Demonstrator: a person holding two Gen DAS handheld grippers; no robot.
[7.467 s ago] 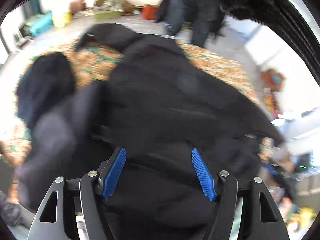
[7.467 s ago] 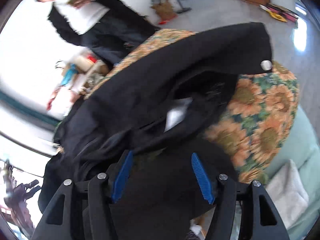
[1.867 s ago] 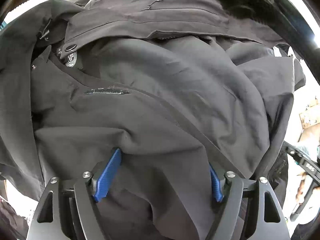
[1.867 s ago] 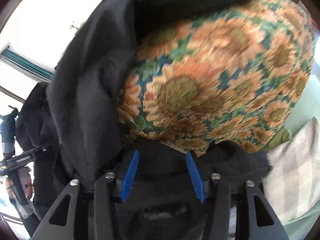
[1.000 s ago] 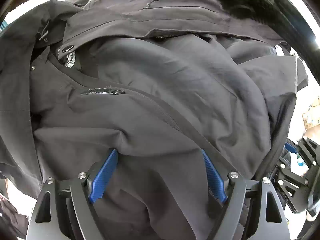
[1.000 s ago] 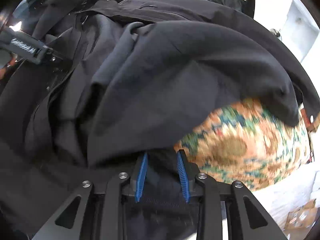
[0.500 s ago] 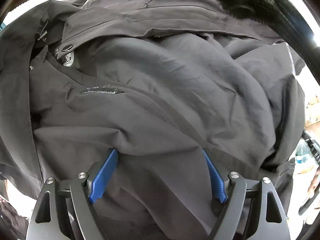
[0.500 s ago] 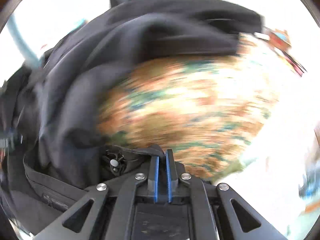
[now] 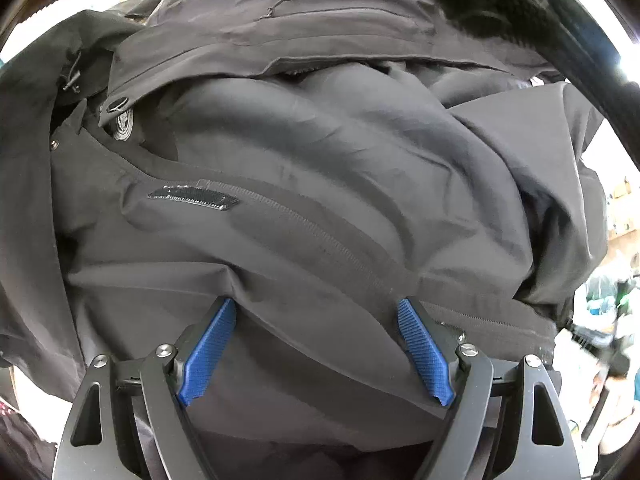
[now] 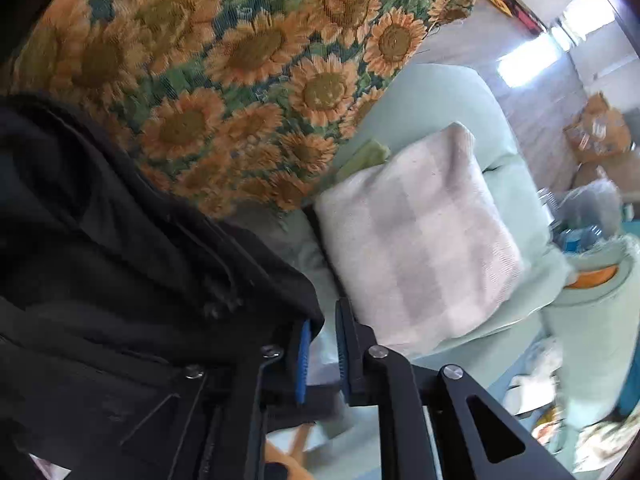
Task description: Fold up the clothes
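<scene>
Since half a second ago your right gripper (image 10: 320,356) swung toward the pillow (image 10: 416,236), fingers nearly clenched, apparently empty. Your left gripper (image 9: 316,344) stays spread, jacket (image 9: 304,184) bunched between its fingers.

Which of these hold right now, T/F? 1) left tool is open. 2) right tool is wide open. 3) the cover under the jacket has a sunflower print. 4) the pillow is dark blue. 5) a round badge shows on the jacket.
1) The left tool is open. True: its blue pads stand far apart, with the black jacket bulging between them.
2) The right tool is wide open. False: its pads are nearly together, with only a narrow gap.
3) The cover has a sunflower print. True.
4) The pillow is dark blue. False: it is pale, with faint checks.
5) A round badge shows on the jacket. True, in the left wrist view.
</scene>
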